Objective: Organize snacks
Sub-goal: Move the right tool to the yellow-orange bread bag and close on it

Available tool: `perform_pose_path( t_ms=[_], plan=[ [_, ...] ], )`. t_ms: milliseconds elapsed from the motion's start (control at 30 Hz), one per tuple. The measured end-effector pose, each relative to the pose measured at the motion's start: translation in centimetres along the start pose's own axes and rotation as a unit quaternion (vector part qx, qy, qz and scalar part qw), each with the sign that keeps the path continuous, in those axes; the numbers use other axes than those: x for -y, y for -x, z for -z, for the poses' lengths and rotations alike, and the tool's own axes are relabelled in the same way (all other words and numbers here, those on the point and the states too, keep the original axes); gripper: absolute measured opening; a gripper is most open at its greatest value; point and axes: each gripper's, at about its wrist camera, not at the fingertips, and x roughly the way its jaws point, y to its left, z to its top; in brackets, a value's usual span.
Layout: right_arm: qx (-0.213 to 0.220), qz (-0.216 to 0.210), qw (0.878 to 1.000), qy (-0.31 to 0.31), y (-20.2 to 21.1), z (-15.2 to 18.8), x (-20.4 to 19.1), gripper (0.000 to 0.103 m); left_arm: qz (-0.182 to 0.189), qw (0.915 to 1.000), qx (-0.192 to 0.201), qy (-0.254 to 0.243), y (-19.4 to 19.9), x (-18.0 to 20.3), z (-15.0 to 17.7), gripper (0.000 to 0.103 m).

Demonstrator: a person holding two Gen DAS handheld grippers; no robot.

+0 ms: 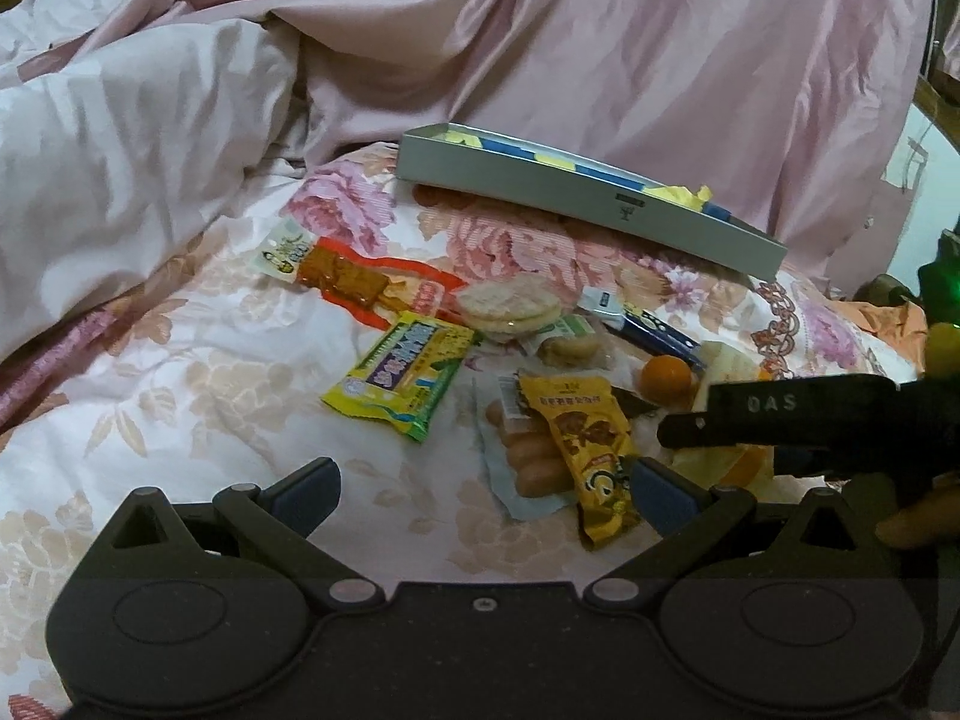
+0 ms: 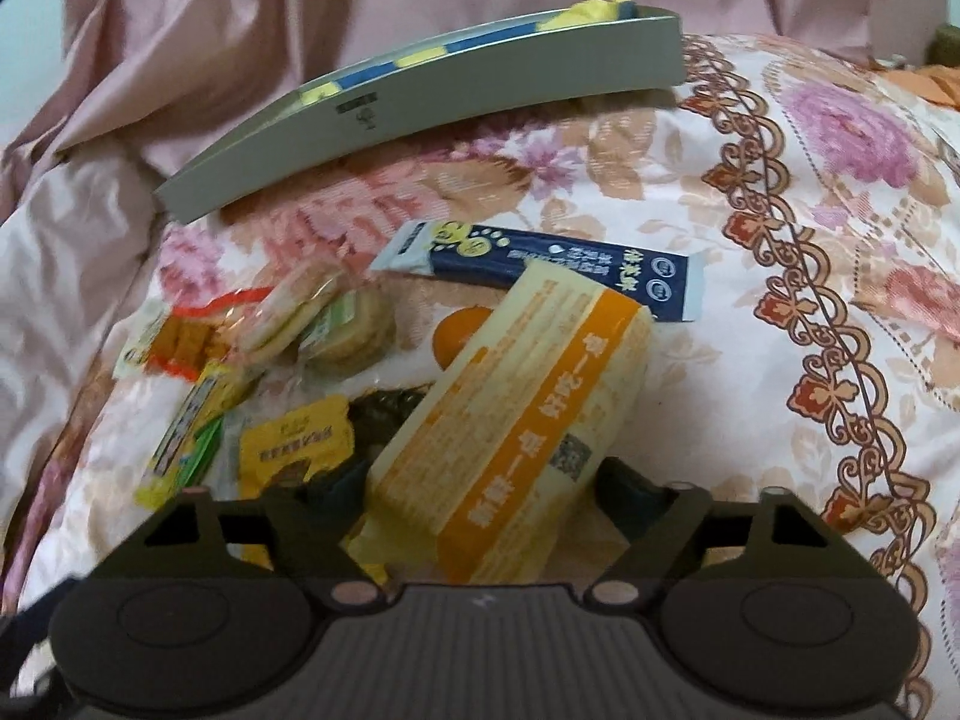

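Snacks are lying in a loose heap on a flower-printed bedspread [image 1: 198,360], with a rumpled pink quilt [image 1: 540,48] bunching up behind.

A flat grey box [image 1: 576,204] is sitting at the far side of the heap, tilted, with blue and yellow packets [image 1: 690,189] showing over its rim.

Left gripper [image 1: 480,495] is hovering low over the near edge of the heap, jaws standing wide apart with nothing between them. Its right finger [image 1: 657,495] is sitting just beside the lower end of a yellow snack pouch [image 1: 591,450]. That pouch is overlapping a clear pack of sausages [image 1: 528,459].

Further back in the left view: a yellow-green wafer bar [image 1: 399,375], a red-edged pack of brown strips [image 1: 360,285], a clear pack of round rice crackers [image 1: 510,306], a small biscuit pack [image 1: 567,348], a dark blue stick sachet [image 1: 654,330], an orange fruit [image 1: 663,378].

Right gripper [image 2: 480,486] is straddling the near end of a long yellow-and-orange package [image 2: 522,396], jaws partly drawn in. Whether the pads are pressing on the package I cannot tell; the frame is blurred there. The package is lying slantwise across the heap, its far end overlapping the blue sachet [image 2: 540,264] and covering part of the orange fruit [image 2: 459,330].

In the left view the right gripper's finger [image 1: 780,420] is reaching in from the right edge, above that same package [image 1: 729,372].
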Motion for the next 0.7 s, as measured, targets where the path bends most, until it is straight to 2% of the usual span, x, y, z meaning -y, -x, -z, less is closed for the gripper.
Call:
perform_pose_path(
  t_ms=[133, 233, 333, 467, 633, 700],
  plan=[
    [-0.008, -0.023, 0.999, 0.04, 1.3, 0.3, 0.9, 0.066, 0.011, 0.9999, -0.006, -0.001, -0.2, 0.3, 0.1, 0.102],
    [-0.003, -0.033, 0.996, 0.078, 2.5, 0.8, 1.5, 0.062, 0.028, 0.9996, -0.009, 0.003, -0.4, 0.6, 0.0, 0.102],
    [0.009, -0.034, 0.993, 0.11, 3.8, 1.6, 2.0, 0.061, 0.051, 0.9986, -0.011, 0.006, -0.9, 1.1, -0.1, 0.102],
    [0.033, -0.039, 0.991, 0.123, 4.3, 2.3, 2.5, 0.062, 0.086, 0.9952, -0.035, 0.031, -2.4, 1.4, -0.4, 0.1],
    [0.044, -0.041, 0.989, 0.138, 3.9, 2.2, 2.5, 0.062, 0.13, 0.9854, -0.074, 0.081, -4.5, 1.2, -0.8, 0.097],
    [0.045, -0.045, 0.988, 0.138, 3.6, 2.1, 2.7, 0.063, 0.137, 0.9818, -0.086, 0.1, -5.3, 1.1, -0.9, 0.095]
  ],
)
